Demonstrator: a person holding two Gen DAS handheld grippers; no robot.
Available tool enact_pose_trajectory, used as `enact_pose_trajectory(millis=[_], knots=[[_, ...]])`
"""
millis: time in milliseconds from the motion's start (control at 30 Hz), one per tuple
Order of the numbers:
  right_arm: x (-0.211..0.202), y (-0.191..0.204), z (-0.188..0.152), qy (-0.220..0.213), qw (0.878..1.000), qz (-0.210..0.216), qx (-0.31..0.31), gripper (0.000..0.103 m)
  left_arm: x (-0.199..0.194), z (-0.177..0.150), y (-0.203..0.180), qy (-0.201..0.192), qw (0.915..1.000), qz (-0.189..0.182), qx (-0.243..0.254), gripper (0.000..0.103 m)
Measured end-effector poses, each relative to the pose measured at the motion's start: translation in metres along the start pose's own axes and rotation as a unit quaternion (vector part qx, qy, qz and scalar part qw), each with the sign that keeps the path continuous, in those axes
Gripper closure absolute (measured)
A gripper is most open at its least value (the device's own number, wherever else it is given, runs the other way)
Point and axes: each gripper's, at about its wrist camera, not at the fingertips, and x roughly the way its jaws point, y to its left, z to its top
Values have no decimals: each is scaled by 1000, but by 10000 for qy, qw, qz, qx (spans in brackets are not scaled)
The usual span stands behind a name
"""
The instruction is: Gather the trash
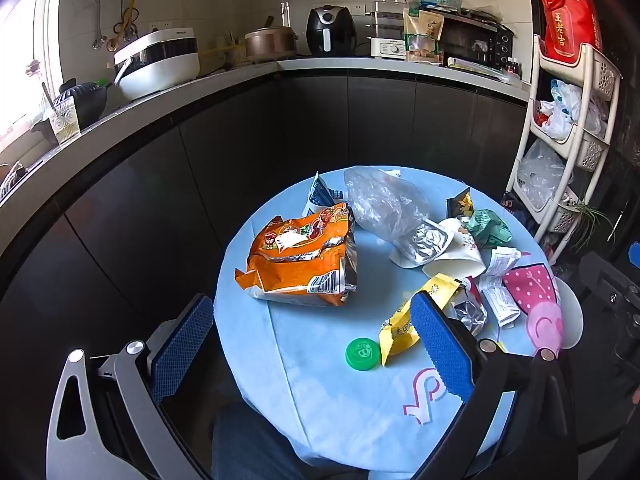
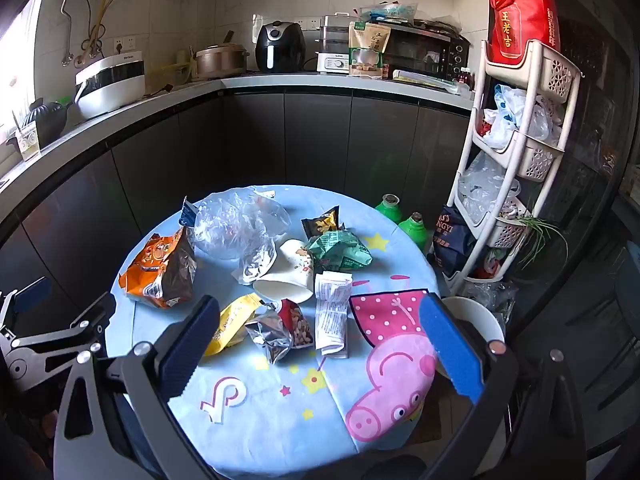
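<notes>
Trash lies scattered on a round table with a light blue cartoon cloth. An orange snack bag, a clear plastic bag, a tipped white paper cup, a yellow wrapper, a green crumpled wrapper, a white printed wrapper, a foil nut bag and a green bottle cap are there. My left gripper hovers open above the near left rim. My right gripper hovers open over the near side, empty.
A white bin stands just right of the table. A white basket rack with bags is further right, with green bottles on the floor. Dark cabinets and a counter with appliances run behind.
</notes>
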Motion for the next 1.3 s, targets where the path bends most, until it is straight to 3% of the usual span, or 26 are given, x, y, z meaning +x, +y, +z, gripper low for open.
enact_pose_trajectory(millis=[1300], knots=[[-1, -2, 0, -18, 10000, 7, 10, 3, -5, 3, 1, -30, 10000, -36, -34, 8]])
